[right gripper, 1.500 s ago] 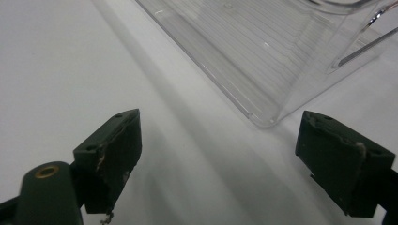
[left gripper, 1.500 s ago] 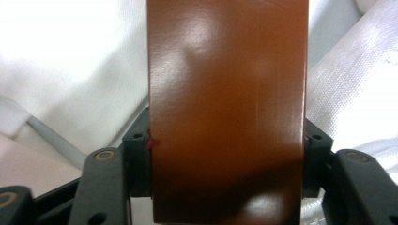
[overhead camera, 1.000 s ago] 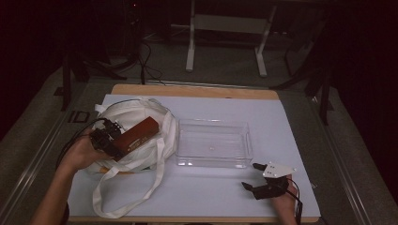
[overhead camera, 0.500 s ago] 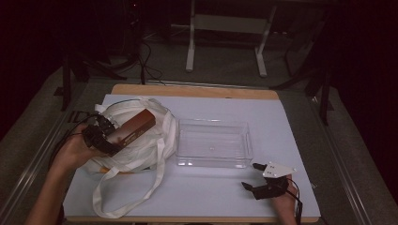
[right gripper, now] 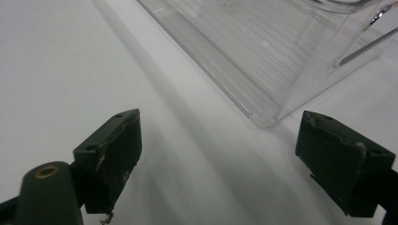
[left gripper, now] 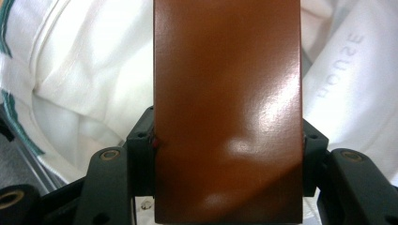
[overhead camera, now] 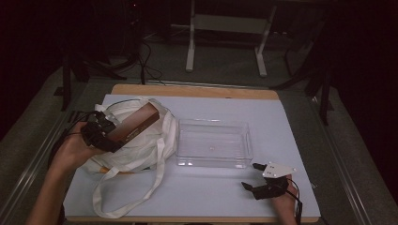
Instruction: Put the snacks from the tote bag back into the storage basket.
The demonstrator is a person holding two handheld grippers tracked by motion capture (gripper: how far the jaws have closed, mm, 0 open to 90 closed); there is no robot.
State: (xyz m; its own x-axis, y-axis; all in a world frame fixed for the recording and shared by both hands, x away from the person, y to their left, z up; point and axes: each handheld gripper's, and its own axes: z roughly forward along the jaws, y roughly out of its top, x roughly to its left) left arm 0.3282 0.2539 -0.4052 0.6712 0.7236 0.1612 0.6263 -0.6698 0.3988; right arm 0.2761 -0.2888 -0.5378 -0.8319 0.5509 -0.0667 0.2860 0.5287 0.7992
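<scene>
The left gripper (overhead camera: 101,133) is clamping a brown box (overhead camera: 133,123) between its jaws, holding it tilted above the white bag (overhead camera: 141,145) at nine o'clock on the table (overhead camera: 281,117). The right gripper (overhead camera: 256,177) is resting at five o'clock with jaws spread wide, just beside the clear tray (overhead camera: 213,143) at the centre.

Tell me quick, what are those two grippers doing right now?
Left gripper: closed on the brown box.
Right gripper: open, holding nothing.
</scene>
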